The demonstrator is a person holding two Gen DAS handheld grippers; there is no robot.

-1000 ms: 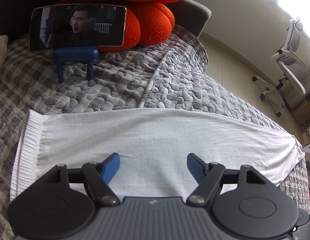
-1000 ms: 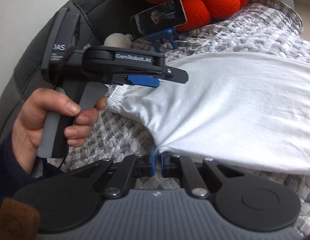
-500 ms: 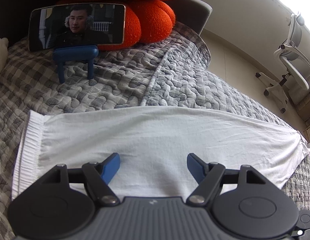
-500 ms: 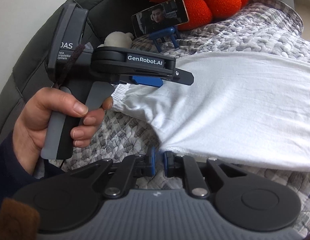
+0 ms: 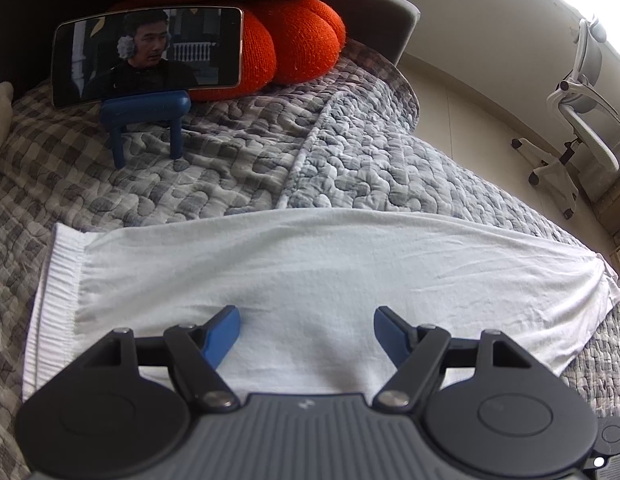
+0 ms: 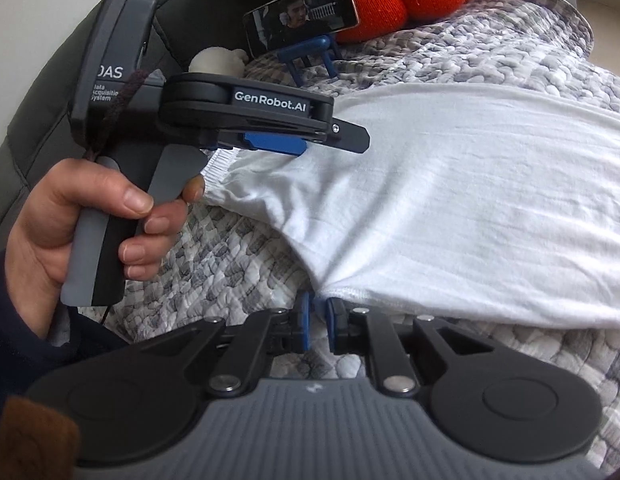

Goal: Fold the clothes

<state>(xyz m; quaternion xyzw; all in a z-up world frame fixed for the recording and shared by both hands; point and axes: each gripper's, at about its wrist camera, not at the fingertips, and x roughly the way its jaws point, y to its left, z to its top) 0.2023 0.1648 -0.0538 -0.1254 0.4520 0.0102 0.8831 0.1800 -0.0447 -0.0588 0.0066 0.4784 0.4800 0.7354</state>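
Now: white garment (image 5: pixel 310 280) folded lengthwise on quilt (image 5: pixel 350 160) | crosswise folds left | left gripper (image 5: pixel 306 320) wide apart, empty | right gripper (image 6: pixel 317 320) just eased open, hem between, unpinched

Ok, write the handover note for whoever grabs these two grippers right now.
Left gripper: open, hovering over the white garment, holding nothing.
Right gripper: jaws have just been opening and stand slightly apart; the garment's near hem sits at its fingertips, pads not pressing it.
Garment: laid out as a long strip across the quilt, ribbed band at the left end in the left wrist view.
Done: spread fairly smooth. Whether it is already folded lengthwise is unclear.
Left: probably grip the ends and fold it across.
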